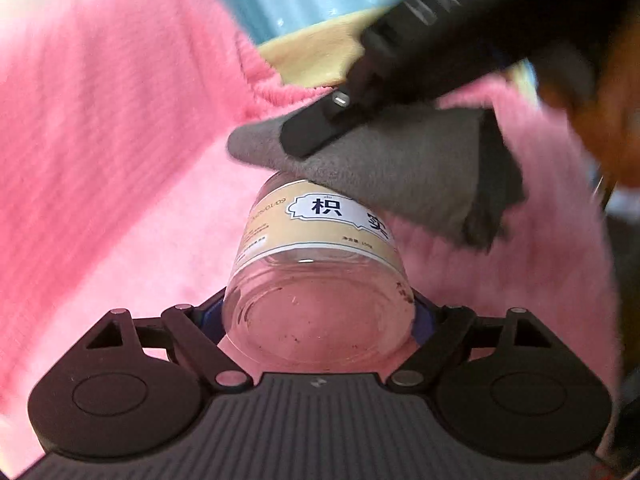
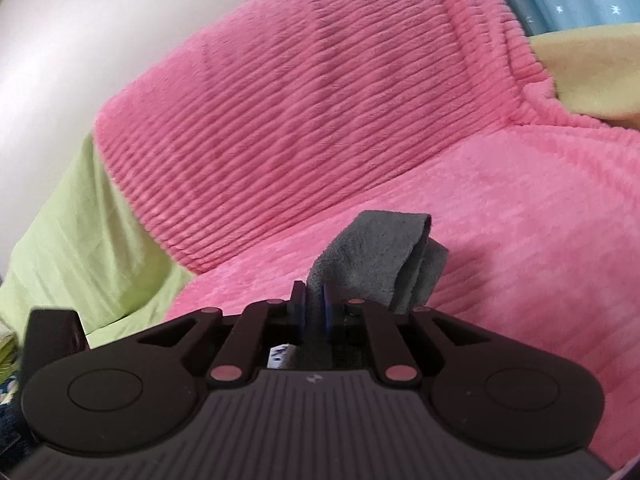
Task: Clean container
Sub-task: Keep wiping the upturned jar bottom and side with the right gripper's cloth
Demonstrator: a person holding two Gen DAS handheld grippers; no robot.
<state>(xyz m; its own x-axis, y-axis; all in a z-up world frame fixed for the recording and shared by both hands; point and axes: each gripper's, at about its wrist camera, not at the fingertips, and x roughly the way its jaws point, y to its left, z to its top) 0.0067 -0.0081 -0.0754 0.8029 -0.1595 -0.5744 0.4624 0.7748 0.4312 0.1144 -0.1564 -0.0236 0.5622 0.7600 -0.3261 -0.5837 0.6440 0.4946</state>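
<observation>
Left tongs (image 1: 320,312) clamping clear jar (image 1: 316,280); right tongs (image 2: 315,312) pinching grey cloth (image 2: 376,256), cloth touching jar

jar label (image 1: 320,220) reads 枳实 (small print blurred)

The clear plastic jar (image 1: 318,280) lies tipped on its side above the pink blanket (image 1: 120,140), its round base facing the left wrist camera. Dark specks dot the inside of the base. A beige and white label with dark characters wraps its wall. A folded grey cloth (image 1: 400,164) (image 2: 380,260) rests against the jar's far end.
</observation>
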